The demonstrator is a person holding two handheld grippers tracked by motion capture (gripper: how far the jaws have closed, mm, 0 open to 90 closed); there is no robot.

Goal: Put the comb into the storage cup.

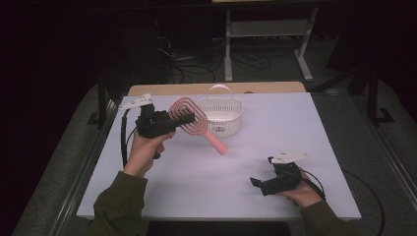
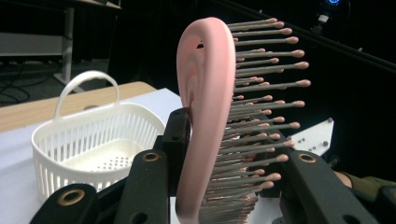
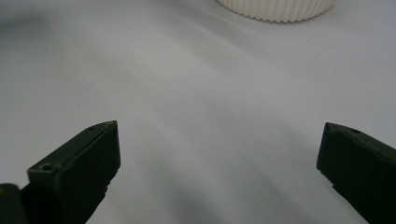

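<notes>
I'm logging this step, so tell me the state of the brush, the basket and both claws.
Brush: clamped at the head, lifted off the table, handle slanting down.
Basket: upright on the table, handle up, nothing seen inside.
Left claw: shut on the brush.
Right claw: open, holding nothing, low over the table.

Table (image 1: 196,187) brightly lit from above, surroundings nearly black — right gripper view soft, its near jaws blurred; high view slightly grainy, shadows faint.

Overhead camera faces forward; both tongs cameras closely share the basket (image 1: 220,114).
</notes>
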